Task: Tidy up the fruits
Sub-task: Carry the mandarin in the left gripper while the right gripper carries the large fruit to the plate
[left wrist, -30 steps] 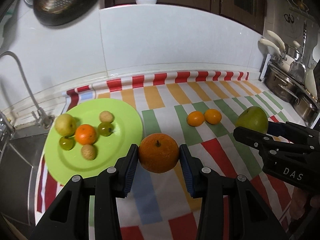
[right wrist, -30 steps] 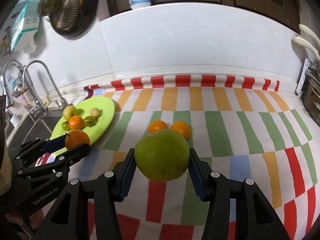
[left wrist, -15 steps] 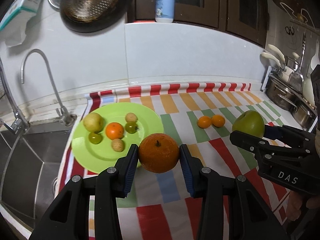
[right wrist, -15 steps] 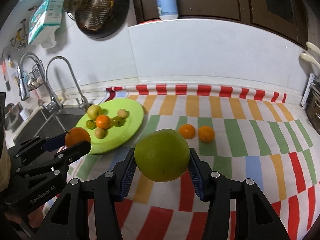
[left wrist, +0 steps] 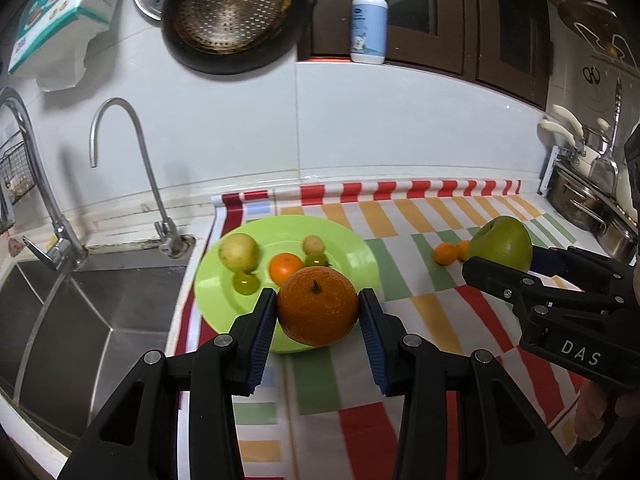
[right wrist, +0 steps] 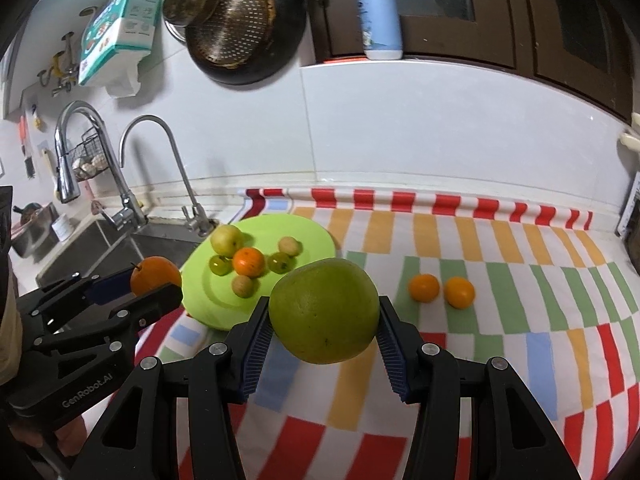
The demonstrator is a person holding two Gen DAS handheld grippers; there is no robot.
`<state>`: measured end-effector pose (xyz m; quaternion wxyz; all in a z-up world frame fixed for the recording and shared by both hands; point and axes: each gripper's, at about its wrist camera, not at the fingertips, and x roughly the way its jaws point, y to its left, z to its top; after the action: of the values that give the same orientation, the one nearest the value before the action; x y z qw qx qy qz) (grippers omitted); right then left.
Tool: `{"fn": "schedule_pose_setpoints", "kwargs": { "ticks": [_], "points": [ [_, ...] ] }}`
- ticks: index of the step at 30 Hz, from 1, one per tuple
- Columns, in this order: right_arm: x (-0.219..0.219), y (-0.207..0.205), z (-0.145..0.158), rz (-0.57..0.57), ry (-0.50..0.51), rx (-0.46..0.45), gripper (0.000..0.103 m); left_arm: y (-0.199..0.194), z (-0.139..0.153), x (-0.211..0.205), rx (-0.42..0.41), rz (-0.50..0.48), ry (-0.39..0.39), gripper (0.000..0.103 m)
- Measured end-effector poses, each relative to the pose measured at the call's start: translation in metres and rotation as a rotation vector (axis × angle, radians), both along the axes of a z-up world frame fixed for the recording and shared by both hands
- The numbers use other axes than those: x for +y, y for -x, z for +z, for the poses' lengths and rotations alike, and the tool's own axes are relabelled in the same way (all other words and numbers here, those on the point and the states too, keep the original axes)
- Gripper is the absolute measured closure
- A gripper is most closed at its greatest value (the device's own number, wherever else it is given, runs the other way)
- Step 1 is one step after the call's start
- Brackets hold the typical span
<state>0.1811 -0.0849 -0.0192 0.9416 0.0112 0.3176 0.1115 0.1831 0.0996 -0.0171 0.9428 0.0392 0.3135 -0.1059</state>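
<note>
My left claw (left wrist: 318,312) is clamped on the orange (left wrist: 317,306), which sits dead centre between its pads, held above the near rim of the green plate (left wrist: 360,258). My right claw (right wrist: 323,322) grips the green apple (right wrist: 324,311) the same way, squarely between the pads, over the striped cloth (right wrist: 500,332). From the apple, the plate lies at ten o'clock with five small fruits on it. Two small oranges (right wrist: 440,290) rest on the cloth at three o'clock.
</note>
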Motion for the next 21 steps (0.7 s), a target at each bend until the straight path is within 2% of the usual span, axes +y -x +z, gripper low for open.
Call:
{"fn": "schedule_pose_setpoints", "kwargs": {
  "ticks": [9,21],
  "points": [
    [0.031,-0.019,-0.003,0.058,-0.004,-0.006,0.052,-0.016,-0.006,0.025,0.006,0.035,-0.011,0.062],
    [0.057,-0.061,-0.028,0.107,0.011,0.075,0.052,-0.052,-0.033,0.044,0.057,0.035,-0.031,0.062]
  ]
}}
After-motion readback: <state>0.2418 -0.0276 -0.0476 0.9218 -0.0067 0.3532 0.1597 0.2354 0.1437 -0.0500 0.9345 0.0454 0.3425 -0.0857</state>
